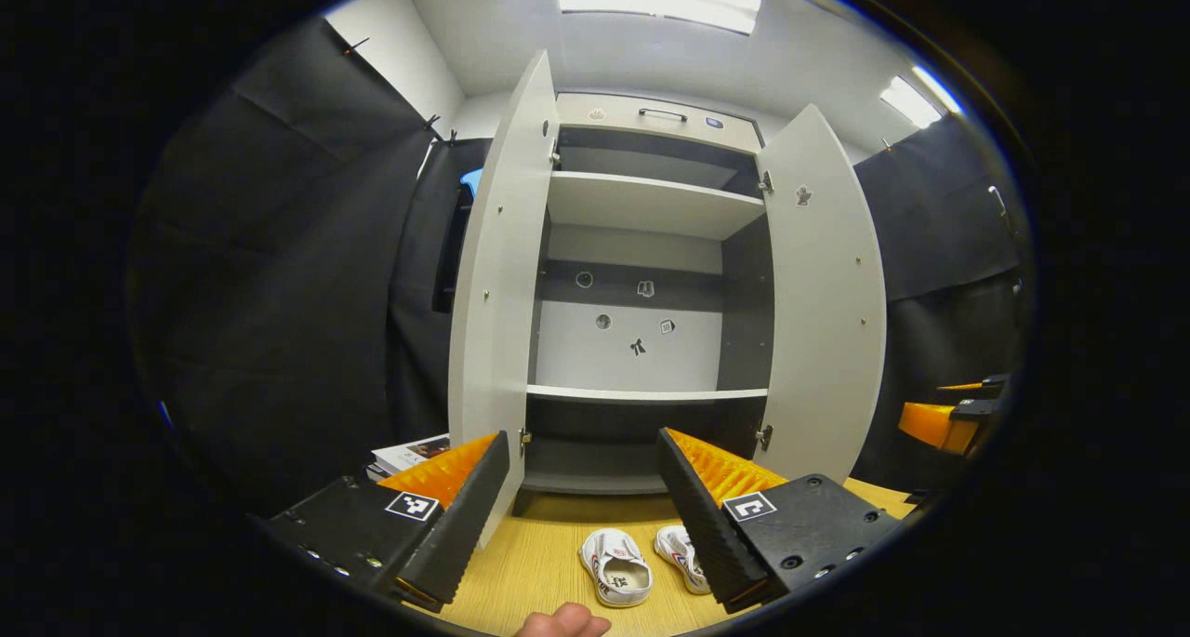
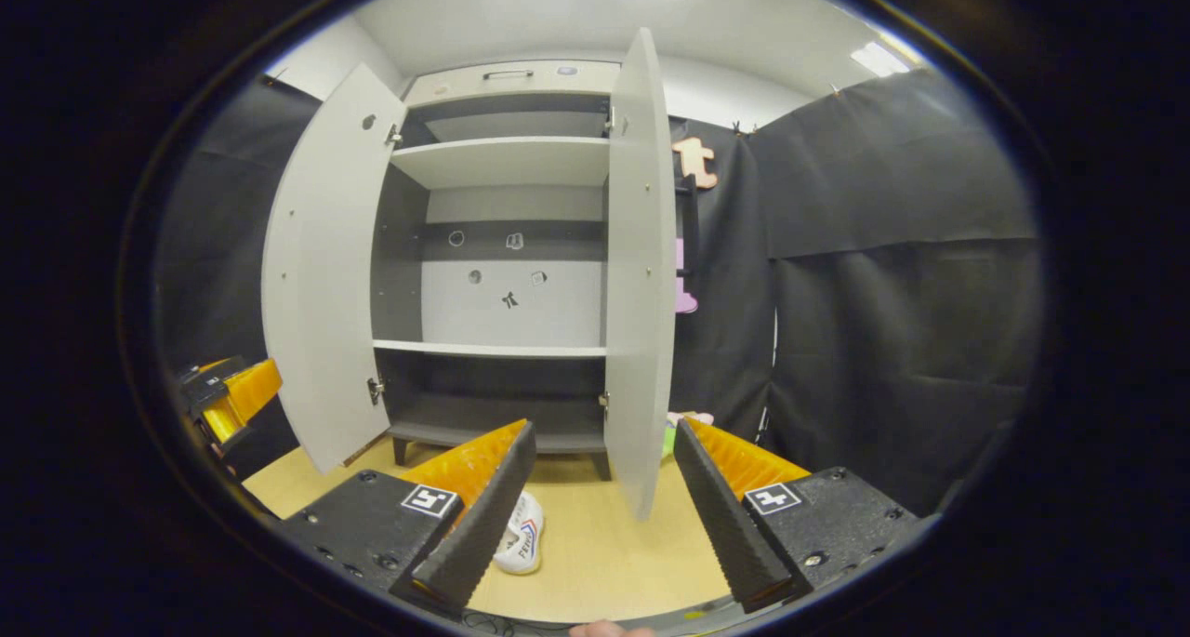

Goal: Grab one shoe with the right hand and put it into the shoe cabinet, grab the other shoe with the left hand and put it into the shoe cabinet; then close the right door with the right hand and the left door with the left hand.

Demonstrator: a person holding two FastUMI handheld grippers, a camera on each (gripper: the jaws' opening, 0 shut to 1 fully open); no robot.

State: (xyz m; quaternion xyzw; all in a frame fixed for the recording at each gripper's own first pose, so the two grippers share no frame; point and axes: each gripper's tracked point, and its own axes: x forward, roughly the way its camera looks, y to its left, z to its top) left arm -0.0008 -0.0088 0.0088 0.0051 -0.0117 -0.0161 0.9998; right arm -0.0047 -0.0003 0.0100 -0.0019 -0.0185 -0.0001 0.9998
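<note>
**Two shoes on the floor, cabinet open**

The left gripper (image 1: 584, 516) hangs with its ridged, wedge-shaped fingers spread, holding nothing. Just beyond and between them two white canvas shoes (image 1: 615, 567) lie side by side on the smooth wooden floor (image 1: 521, 563). Ahead stands the flat-panelled shoe cabinet (image 1: 641, 205), both doors swung wide, three shelves bare. The right gripper (image 2: 602, 502) is likewise spread and empty, with one shoe (image 2: 521, 535) behind its left finger.

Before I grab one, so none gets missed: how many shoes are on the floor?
2: one white shoe before the open cabinet, the other shoe beside it, partly behind the left gripper.
</note>
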